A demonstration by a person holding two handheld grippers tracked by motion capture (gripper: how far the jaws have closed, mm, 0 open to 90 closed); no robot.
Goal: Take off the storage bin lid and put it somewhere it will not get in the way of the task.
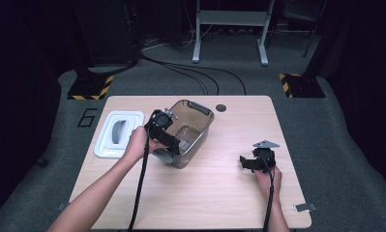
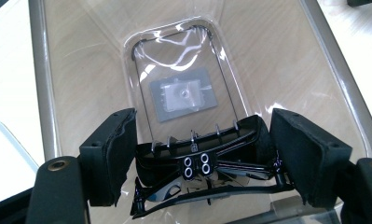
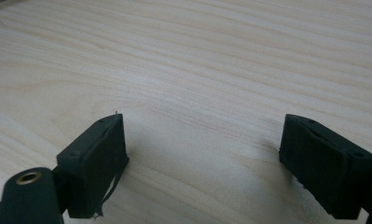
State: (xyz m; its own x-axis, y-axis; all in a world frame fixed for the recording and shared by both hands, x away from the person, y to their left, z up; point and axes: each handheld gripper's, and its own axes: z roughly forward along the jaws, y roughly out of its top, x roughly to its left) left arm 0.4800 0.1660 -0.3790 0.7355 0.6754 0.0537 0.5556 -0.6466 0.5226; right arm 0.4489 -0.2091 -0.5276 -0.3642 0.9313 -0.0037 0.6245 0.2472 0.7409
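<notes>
Two black tools are seen, the left tool [image 1: 165,131] and right tool [image 1: 256,161], each trailed by a black cable. A grey three-cornered plate [image 1: 266,144] is carried atop the right one. Brass-ringed screw holes are shown beside thick black pads [image 3: 93,163].

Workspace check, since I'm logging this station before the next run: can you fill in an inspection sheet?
Surface: pale wood table, round hole near far edge.
Job's things: tinted clear container, tilted; black part between the left gripper's jaws at its rim.
Clutter: white lid, left of container.
Grippers: left at container; right gripper open, nothing between jaws.
Cables: one trails from each gripper; more on floor.
Surroundings: grey carpet, hazard-striped stand bases.
</notes>
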